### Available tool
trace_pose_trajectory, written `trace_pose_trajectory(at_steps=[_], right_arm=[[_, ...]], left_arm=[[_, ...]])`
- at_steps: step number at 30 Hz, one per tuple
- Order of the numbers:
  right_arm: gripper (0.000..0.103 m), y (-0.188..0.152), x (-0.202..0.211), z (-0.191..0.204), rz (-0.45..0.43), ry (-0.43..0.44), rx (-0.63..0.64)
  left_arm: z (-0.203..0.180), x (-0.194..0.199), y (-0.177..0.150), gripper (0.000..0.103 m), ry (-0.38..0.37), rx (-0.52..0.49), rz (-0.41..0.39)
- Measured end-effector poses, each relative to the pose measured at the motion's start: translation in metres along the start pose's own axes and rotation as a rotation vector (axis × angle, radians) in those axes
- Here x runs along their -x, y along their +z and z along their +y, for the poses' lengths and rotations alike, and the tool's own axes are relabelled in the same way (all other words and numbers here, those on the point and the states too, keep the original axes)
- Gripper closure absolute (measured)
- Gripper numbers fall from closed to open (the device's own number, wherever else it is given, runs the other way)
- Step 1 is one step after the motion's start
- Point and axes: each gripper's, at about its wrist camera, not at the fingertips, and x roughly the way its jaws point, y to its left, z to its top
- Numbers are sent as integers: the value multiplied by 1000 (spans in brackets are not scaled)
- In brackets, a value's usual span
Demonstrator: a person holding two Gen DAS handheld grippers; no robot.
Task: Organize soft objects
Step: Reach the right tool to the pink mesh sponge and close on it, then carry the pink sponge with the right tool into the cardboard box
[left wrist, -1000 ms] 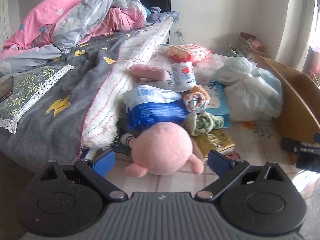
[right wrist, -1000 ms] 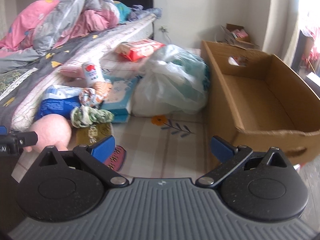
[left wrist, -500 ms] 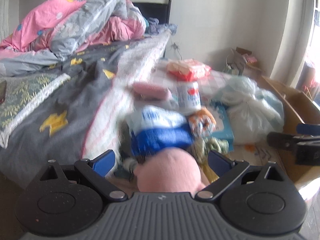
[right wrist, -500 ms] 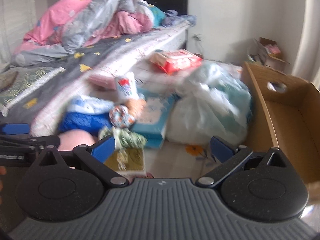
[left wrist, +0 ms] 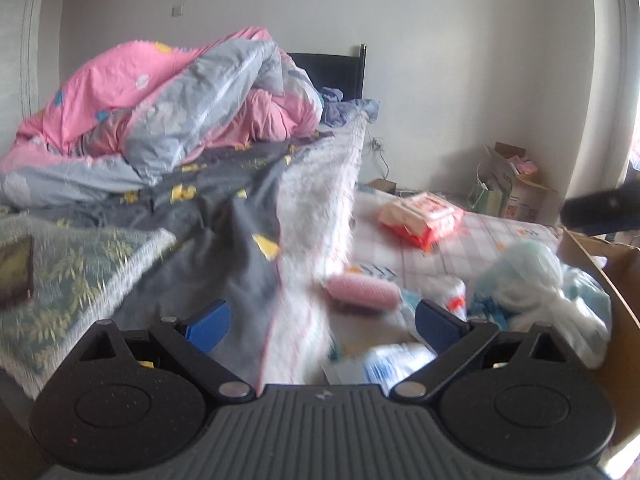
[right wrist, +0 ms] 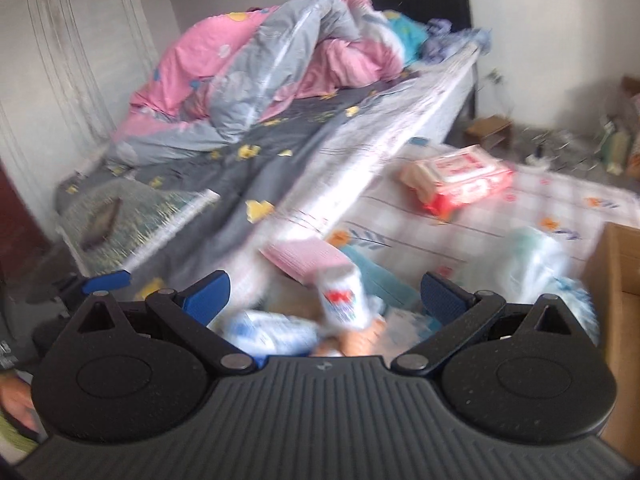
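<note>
I see my left gripper point(left wrist: 322, 320) and right gripper point(right wrist: 324, 294) both spread wide, gripping nothing. The pink ribbed fabric roll point(left wrist: 363, 291) lies at one o'clock beyond the left jaws.

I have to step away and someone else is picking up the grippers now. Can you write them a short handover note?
Left gripper: open, empty, raised, aimed at the bed edge.
Right gripper: open, empty, above the floor pile.
Soft things lie on the checked mat beside the bed: pink roll, blue-and-white pack, red-and-white tissue pack, tied plastic bag. The frames are blurred.
The cardboard box stands at the right; its inside is out of view.
Done: nothing visible. Left: nothing is gripped; the pile remains unsorted.
</note>
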Motion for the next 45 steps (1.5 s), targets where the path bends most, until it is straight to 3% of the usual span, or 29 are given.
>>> trace_pose_trajectory(at_steps=[5,10,16,22,28,30,32,40,45], right_arm=[[1,39,-57,-33,81,98,-166],[1,55,-132,-78,192,179,-391],[13,49,-217,-110,385,254,-591],[23,25,-276,-124,568,310,-731],[28,15,-305,-120,696,372,-741],[41,13,-313,-118,721,390,-736],[43,10,-318,-116,741,415,-740],[44,5,-328,-116,753,446,-743],[57,8,-324,-113,724,435,-697]], left_arm=[[10,-31,23,5,-40,-21,34],[13,-72,44,22,-79,-51,103],[5,-128,60,24,-193,-121,234],[-19,-174,60,23,-255,-216,358],[-34,-204,54,23,-241,-262,466],[-35,-211,52,23,-239,-257,495],[-37,-217,51,23,-231,-256,523],[-34,-237,45,22,-220,-195,598],[-34,-242,42,21,-195,-177,609]])
